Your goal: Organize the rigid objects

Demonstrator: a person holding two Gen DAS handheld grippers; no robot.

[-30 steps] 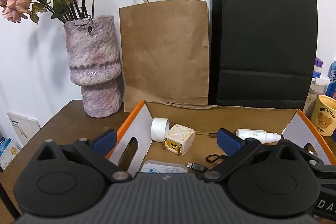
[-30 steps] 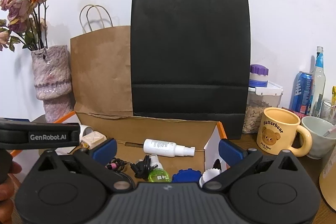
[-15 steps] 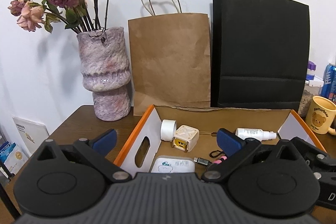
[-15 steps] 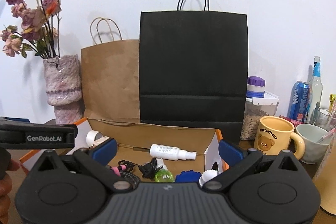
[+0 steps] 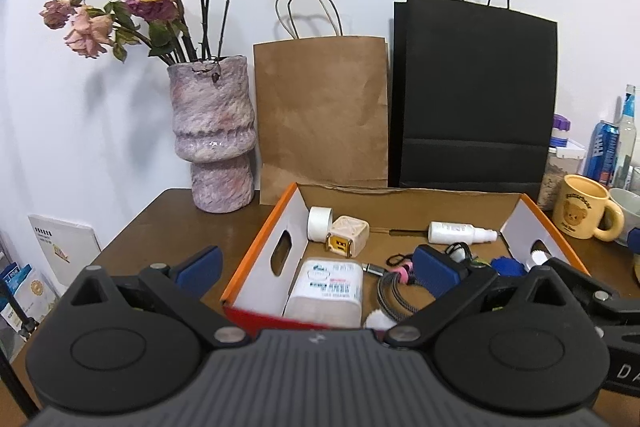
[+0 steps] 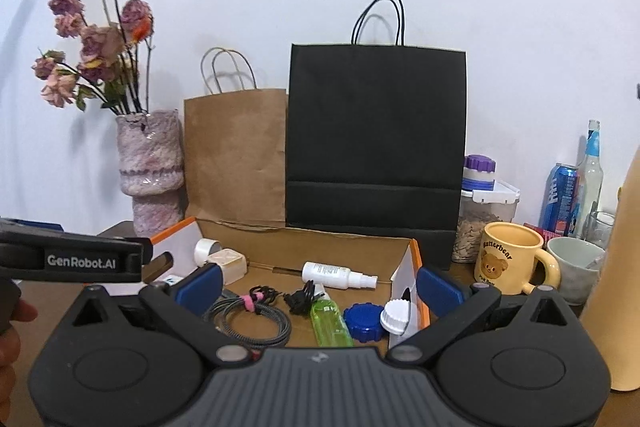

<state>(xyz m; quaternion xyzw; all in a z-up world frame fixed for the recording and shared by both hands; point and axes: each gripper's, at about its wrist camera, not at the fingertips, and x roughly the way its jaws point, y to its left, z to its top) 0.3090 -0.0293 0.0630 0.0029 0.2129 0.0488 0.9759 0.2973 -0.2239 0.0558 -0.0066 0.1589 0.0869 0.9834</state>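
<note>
An orange-edged cardboard box [image 5: 260, 247] [image 6: 418, 255] sits on the brown table. It holds a white tape roll [image 5: 319, 221], a cream cube [image 5: 347, 239], a white spray bottle [image 5: 460, 231] [image 6: 336, 274], a white pack [image 5: 330, 287], a coiled cable [image 6: 248, 319], a green bottle [image 6: 330, 323] and a blue cap [image 6: 362, 317]. My left gripper [image 5: 316, 267] is open and empty above the box's near left edge. My right gripper [image 6: 320, 283] is open and empty above the box's near right side.
A pink vase of dried roses [image 5: 212, 131], a brown paper bag [image 5: 320, 115] and a black paper bag [image 5: 476, 99] stand behind the box. A yellow bear mug [image 6: 508, 259], a jar, a can and bottles stand at the right.
Both grippers have pulled back and risen away from the box, so more of the box and wall shows. Both stay open and empty.
</note>
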